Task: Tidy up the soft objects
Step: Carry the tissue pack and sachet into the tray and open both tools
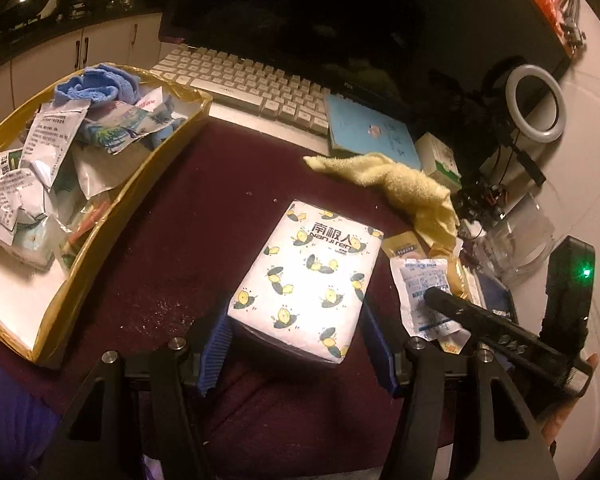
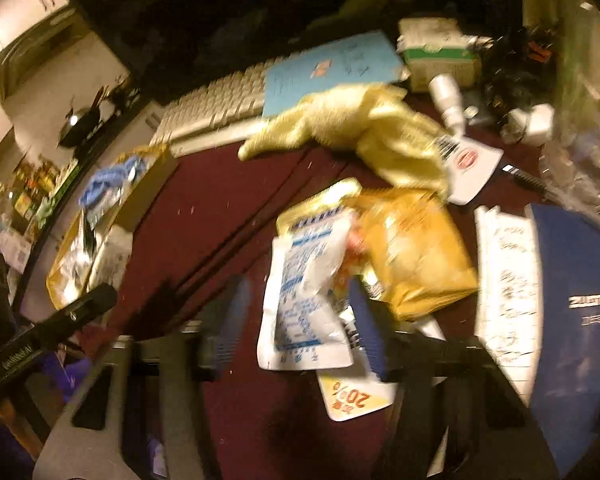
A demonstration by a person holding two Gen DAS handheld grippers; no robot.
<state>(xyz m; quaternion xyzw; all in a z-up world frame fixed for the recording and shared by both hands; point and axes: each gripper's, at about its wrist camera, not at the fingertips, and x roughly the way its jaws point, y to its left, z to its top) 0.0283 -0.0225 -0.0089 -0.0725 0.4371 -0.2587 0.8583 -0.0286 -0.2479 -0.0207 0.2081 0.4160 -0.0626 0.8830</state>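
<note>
While gold tray (image 1: 112, 216) sits far left holding packets and blue towel (image 1: 96, 86), left gripper (image 1: 296, 344) clamps tissue pack (image 1: 308, 280) on maroon mat; yellow towel (image 1: 404, 188) beyond; right gripper (image 2: 296, 320) straddles white packet (image 2: 304, 300), grip unclear.

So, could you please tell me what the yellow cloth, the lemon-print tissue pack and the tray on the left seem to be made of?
Yellow cloth: looks like terry or microfibre, matte, with a fuzzy nap and limp folds.
Lemon-print tissue pack: apparently thin plastic film, slightly glossy, with soft rounded corners.
Tray: probably cardboard, with shiny gold-looking walls that wrinkle and a plain white floor; the dim light leaves this open.
</note>
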